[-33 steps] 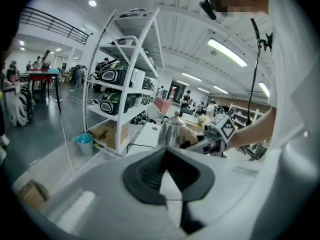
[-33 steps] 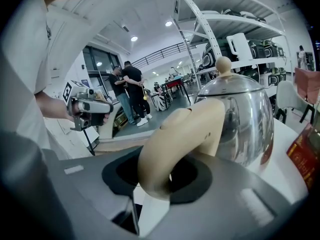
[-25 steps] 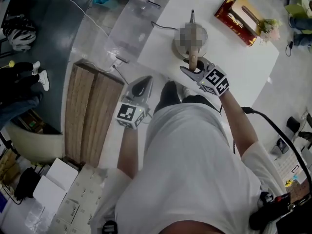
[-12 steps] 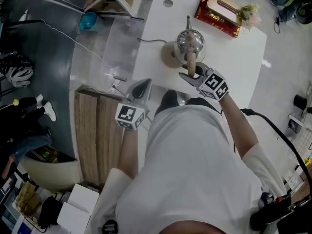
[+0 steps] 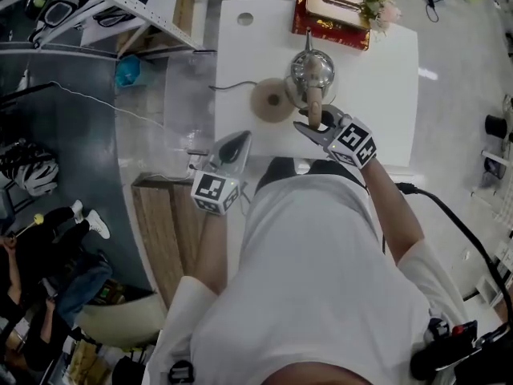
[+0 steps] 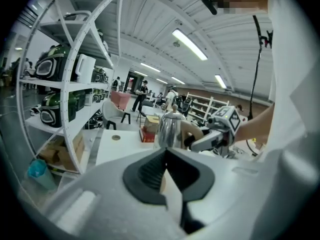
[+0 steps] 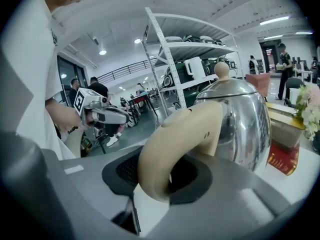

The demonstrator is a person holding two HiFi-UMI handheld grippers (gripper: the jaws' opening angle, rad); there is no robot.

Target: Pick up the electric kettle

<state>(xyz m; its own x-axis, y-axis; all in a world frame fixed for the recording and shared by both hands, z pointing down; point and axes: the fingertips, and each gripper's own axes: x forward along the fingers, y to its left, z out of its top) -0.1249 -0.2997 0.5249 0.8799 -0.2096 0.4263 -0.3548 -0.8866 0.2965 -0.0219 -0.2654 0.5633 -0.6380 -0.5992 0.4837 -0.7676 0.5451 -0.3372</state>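
The electric kettle [image 5: 311, 72], shiny steel with a knob on its lid, is over the middle of the white tabletop [image 5: 385, 87]. It is off its round base [image 5: 271, 100], which lies just beside it with a cord [image 5: 232, 86] running toward the tabletop's left edge. The kettle's tan handle [image 5: 315, 103] points toward the person. The right claw [image 5: 314, 123] is clamped across that handle, its jaws partly apart with the curved grip pressed between the pads. The left claw [image 5: 233, 145] hangs over the near left corner of the tabletop, jaws parted with nothing between them. At the far edge sit a red box [image 5: 330, 26] and some flowers [image 5: 377, 2], and a shelf rack [image 5: 120, 2] stands off to the left
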